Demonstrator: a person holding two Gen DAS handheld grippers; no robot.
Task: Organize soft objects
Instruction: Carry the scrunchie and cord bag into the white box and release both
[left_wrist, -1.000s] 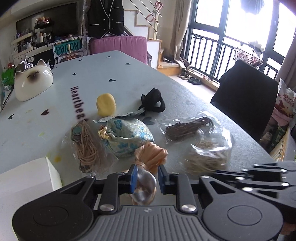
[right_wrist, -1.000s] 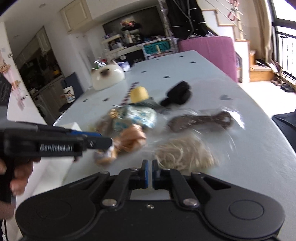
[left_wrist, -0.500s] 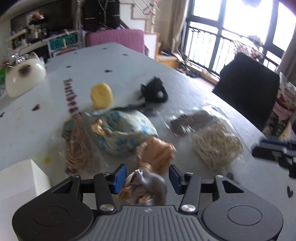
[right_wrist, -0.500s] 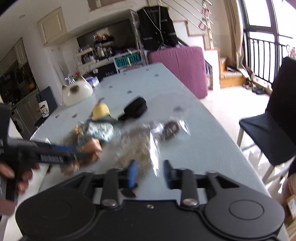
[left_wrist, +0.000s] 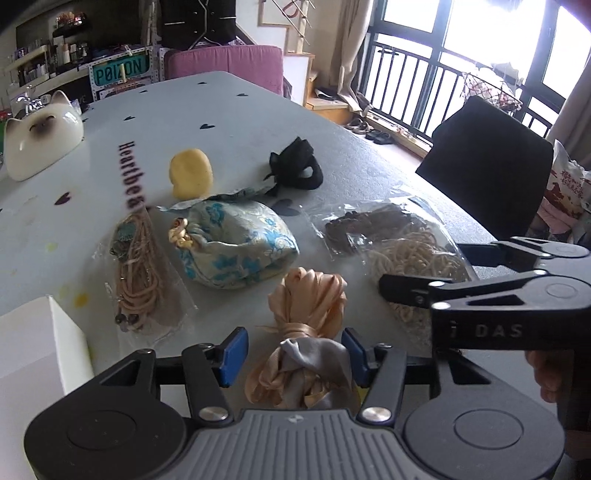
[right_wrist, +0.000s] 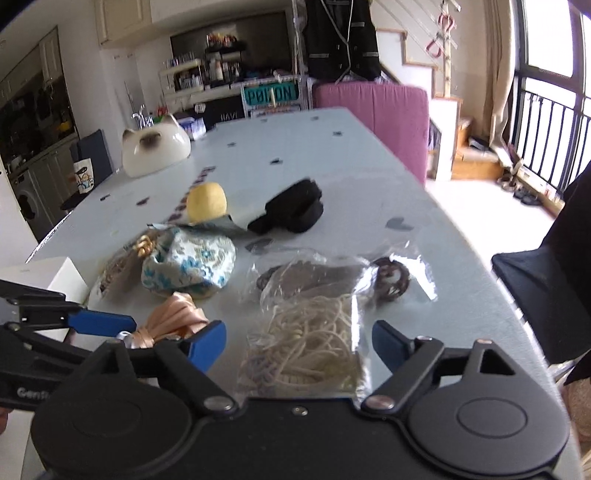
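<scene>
Your left gripper (left_wrist: 293, 356) has its jaws apart, straddling the peach ribbon bundle (left_wrist: 306, 306) lying on the table (left_wrist: 240, 110); the blue pads (left_wrist: 232, 350) are clear of it on the left side (right side too close to call). Your right gripper (right_wrist: 297, 341) is spread wide over the bag of cream cord (right_wrist: 314, 343). The blue floral pouch (left_wrist: 236, 247) sits at 11 o'clock from the ribbon, the bag of brown cord (left_wrist: 365, 225) at 1 o'clock.

Home, washing machine (right_wrist: 31, 199) (kitchen behind), staircase (right_wrist: 417, 44)
</scene>
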